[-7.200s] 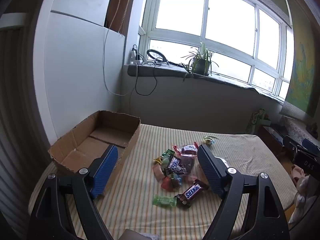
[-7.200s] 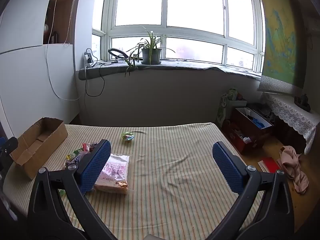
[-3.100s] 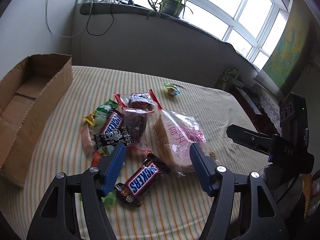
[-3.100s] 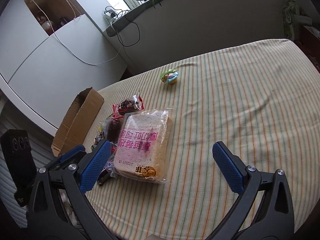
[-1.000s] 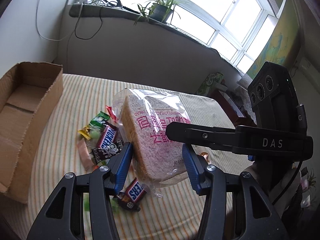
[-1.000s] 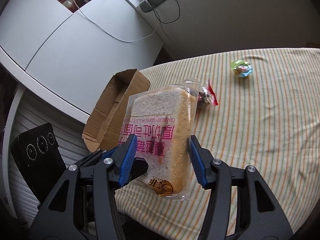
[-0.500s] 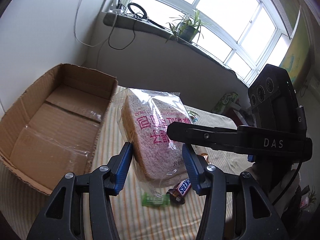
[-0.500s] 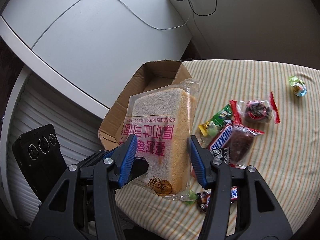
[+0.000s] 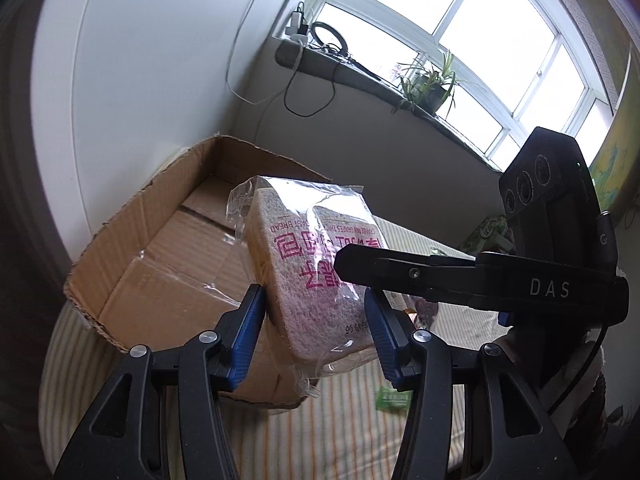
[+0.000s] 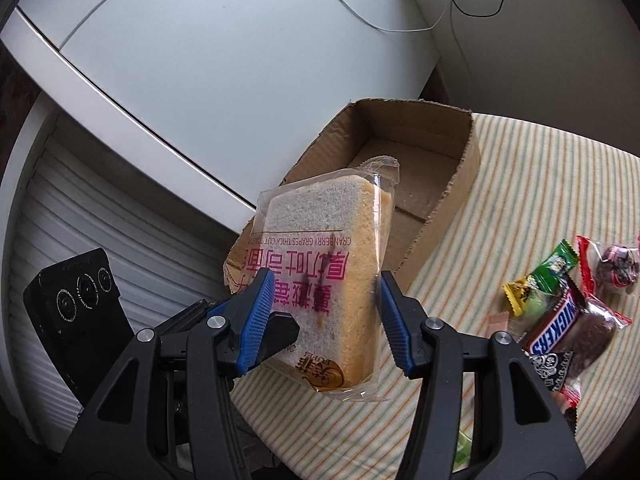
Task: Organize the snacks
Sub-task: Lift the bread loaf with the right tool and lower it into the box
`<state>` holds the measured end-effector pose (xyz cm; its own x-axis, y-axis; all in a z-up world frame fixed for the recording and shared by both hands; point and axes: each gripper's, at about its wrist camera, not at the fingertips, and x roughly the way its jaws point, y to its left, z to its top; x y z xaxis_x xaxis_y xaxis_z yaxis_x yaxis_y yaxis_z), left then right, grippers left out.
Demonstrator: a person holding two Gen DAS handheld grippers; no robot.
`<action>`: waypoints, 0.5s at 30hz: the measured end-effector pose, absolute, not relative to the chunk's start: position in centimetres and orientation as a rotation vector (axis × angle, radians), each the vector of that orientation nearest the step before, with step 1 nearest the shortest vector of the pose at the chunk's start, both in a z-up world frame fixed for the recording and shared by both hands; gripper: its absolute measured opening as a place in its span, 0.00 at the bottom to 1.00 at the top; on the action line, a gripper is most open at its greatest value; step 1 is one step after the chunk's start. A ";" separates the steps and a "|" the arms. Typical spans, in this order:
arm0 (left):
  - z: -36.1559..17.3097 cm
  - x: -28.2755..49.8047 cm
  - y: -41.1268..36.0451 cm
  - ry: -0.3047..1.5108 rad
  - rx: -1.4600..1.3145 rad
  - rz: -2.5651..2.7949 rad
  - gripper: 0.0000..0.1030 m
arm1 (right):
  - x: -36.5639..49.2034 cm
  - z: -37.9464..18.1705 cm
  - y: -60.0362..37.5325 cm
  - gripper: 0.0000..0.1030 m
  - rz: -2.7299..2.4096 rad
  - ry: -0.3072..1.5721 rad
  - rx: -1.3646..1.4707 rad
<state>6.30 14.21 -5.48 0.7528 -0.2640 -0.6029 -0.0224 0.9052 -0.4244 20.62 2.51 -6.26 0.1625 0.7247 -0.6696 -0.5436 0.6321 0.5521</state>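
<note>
Both grippers, left [image 9: 314, 330] and right [image 10: 324, 316], are pinching bread [image 9: 316, 276] over box [image 9: 192, 248]; uneven release risking bag tearing or missing box.

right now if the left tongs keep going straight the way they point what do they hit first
Probably the inside of the cardboard box. The left tongs hold the bagged bread above its near end, so the bread would likely touch the box floor first, though depth is unclear.

Your two grippers [image 9: 316, 330] [image 10: 326, 320] hold the bread pack [image 10: 336, 264] in the air, before the cardboard box [image 10: 436, 184]. Loose snacks [image 10: 560, 312] lie on the table [image 10: 532, 184], right of the box.
</note>
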 end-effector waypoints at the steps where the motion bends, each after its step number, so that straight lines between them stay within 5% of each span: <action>1: -5.5 6.3 14.5 0.711 -0.428 -0.130 0.49 | 20.7 -6.3 2.9 0.54 0.919 1.078 0.198; 15: -6.6 5.4 17.8 0.715 -0.451 -0.062 0.49 | 21.7 -7.6 7.1 0.54 0.976 1.122 0.184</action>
<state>5.41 17.83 -6.63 0.7577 -0.2065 -0.6190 -0.0970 0.9024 -0.4198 21.67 7.09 -7.61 0.0865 0.7349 -0.6726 -0.5645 0.5925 0.5747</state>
